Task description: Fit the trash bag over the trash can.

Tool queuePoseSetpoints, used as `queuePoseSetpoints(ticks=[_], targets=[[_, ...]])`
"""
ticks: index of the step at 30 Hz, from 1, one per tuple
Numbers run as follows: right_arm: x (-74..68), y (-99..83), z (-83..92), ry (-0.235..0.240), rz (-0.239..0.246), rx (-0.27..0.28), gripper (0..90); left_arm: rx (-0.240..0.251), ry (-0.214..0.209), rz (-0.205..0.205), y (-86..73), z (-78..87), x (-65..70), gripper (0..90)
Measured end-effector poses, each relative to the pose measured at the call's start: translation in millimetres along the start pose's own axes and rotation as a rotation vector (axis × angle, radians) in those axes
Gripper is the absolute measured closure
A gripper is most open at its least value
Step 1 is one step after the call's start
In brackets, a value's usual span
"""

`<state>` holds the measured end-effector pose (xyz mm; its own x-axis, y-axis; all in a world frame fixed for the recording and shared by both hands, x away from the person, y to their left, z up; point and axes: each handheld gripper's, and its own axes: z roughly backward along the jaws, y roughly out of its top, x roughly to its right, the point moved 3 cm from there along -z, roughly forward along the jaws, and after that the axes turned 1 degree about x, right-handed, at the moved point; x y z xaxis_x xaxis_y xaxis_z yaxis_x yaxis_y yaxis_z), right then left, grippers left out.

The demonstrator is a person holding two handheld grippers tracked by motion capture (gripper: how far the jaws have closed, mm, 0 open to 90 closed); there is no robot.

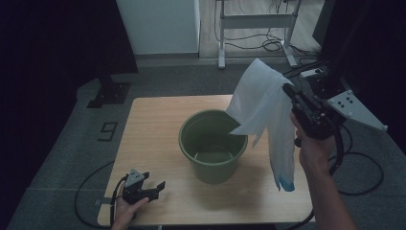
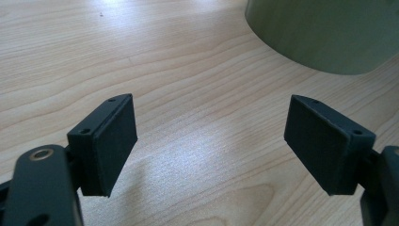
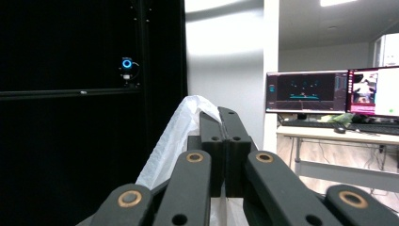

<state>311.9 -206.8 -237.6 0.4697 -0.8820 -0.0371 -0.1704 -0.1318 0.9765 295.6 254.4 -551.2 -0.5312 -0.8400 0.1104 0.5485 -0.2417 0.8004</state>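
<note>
High view, white cloth (image 1: 261, 108) pinched in closed right tongs (image 1: 287, 89) beside green bucket (image 1: 213, 146), left tongs (image 1: 155, 188) held wide open, empty, low over tabletop (image 1: 153, 120).

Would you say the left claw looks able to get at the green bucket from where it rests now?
Probably yes. The left claw rests open and empty on the table, and in the left gripper view bare wood lies between its jaws and the green bucket. The white bag hangs from the right claw on the far side.
</note>
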Motion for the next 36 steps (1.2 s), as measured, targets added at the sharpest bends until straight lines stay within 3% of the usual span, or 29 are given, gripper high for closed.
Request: queuePoseSetpoints(ticks=[12,18,23,36], targets=[[-25.8,-1.9,-15.4,0.045,0.026,-0.012,88.8,0.009,0.002,0.005,0.0,1.4,-1.2,17.6],[-33.8,-32.4,-25.6,0.063,0.037,-0.069,88.8,0.009,0.005,0.005,-0.5,1.9,-2.0,17.6],[-38.6,-64.1,-30.1,0.094,0.001,-0.121,88.8,0.007,0.007,0.008,-0.8,2.1,-3.1,17.6],[-64.7,-127.2,-30.3,0.180,-0.007,-0.253,88.5,0.006,0.007,0.006,-0.9,3.0,-3.3,17.6]])
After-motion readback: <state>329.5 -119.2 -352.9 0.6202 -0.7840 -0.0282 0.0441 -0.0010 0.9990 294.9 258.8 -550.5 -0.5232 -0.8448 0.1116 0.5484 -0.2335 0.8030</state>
